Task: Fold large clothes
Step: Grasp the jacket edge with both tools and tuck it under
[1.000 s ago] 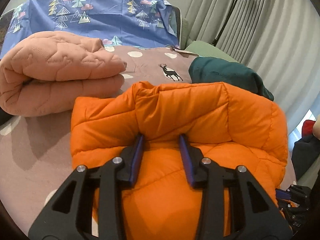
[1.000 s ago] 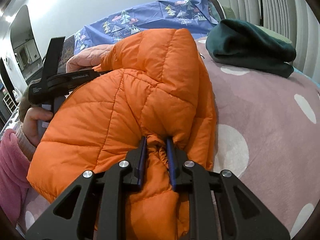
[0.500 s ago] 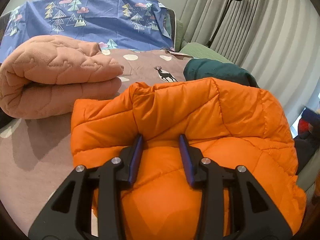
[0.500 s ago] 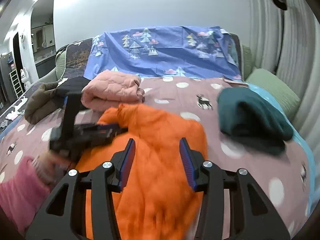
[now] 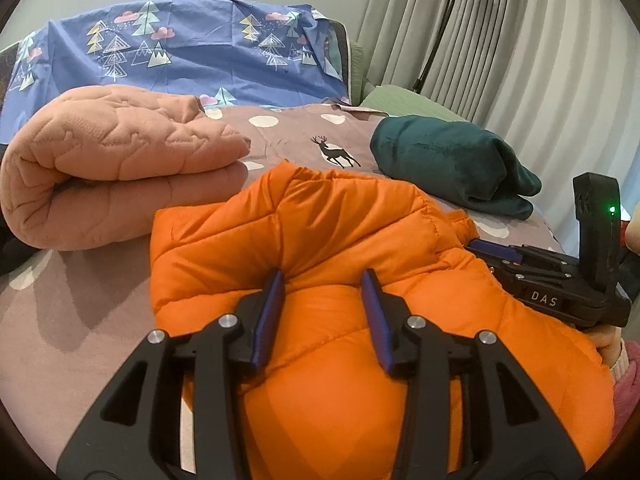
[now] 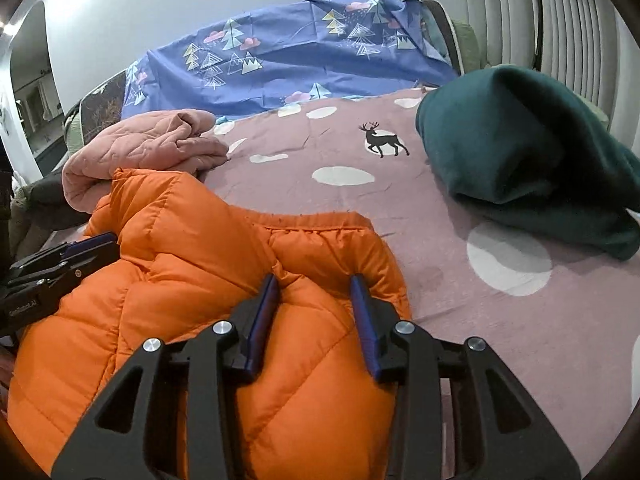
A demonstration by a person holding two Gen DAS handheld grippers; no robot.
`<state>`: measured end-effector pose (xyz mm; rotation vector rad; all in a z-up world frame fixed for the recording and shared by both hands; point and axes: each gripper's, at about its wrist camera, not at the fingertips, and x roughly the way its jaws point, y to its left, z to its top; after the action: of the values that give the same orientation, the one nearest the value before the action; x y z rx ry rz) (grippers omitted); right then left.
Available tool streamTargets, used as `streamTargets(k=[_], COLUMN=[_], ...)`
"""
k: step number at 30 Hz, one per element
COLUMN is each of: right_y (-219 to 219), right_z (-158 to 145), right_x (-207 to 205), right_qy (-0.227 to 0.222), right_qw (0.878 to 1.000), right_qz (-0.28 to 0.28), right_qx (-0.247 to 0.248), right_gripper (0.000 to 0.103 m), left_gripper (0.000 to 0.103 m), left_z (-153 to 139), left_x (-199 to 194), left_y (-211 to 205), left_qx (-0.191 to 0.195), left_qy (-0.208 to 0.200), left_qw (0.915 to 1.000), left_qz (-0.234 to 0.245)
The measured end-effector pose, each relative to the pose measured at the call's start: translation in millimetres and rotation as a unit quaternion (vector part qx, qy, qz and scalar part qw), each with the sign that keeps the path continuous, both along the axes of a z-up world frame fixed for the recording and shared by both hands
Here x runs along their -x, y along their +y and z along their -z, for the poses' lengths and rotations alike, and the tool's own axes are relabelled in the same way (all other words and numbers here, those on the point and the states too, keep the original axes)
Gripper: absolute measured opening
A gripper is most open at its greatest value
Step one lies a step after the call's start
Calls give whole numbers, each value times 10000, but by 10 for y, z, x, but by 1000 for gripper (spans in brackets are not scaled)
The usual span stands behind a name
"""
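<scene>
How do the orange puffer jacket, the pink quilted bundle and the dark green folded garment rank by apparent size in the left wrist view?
1. orange puffer jacket, though nearness to the camera inflates it.
2. pink quilted bundle.
3. dark green folded garment, which lies farther back, so its true size is unsure.

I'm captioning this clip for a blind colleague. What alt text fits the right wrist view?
The right gripper, jaws open, presses into a folded orange puffer jacket on a mauve polka-dot bedspread. The left gripper enters from the left edge; a folded pink quilted garment and a dark green garment lie beyond.
</scene>
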<state>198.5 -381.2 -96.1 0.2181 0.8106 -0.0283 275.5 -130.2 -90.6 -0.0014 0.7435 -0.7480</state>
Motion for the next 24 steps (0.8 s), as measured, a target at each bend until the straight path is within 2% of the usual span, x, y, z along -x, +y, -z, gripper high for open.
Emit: streamTargets(k=[4, 7, 9, 11, 13, 16, 17, 19, 21, 24], right_y=[13, -7, -16, -19, -30, -72, -89, -103, -91, -81], right_z=[19, 26, 29, 31, 37, 55, 62, 74, 81, 99], right_x=[16, 21, 27, 30, 35, 39, 34, 22, 11, -13], right_qy=[-19, -31, -47, -61, -72, -67, -61, -56, -43, 9], right_qw=[9999, 9998, 9997, 9996, 9995, 9990, 9989, 9985, 9986, 9987], right_qz=[-11, -26, -36, -43, -51, -25, -7, -13, -53, -84], right_qx=[-128, -201, -236, -269, -315, -430, -474, -541, -518, -500], right_gripper=[39, 39, 39, 40, 41, 41, 41, 42, 43, 44], left_gripper=[49, 49, 49, 50, 54, 59, 60, 60, 60, 60], left_z=[-205, -466, -598, -662, -591, -196, -65, 57, 116, 166], left_x=[27, 11, -20, -114, -257, -491, -543, -575, -522, -496], left_y=[50, 23, -105, -324, -555, -796, -796, -737, -720, -671], left_qx=[79, 334, 198, -111, -532, -1537, -1605, -1509, -1628, -1582], left_qy=[60, 51, -49, -36, 82, 252, 337, 501, 369, 337], left_qw=[9999, 9994, 9996, 9994, 9980, 9878, 9864, 9873, 9860, 9868], left_qz=[-138, 52, 182, 320, 338, 86, 49, -7, 31, 37])
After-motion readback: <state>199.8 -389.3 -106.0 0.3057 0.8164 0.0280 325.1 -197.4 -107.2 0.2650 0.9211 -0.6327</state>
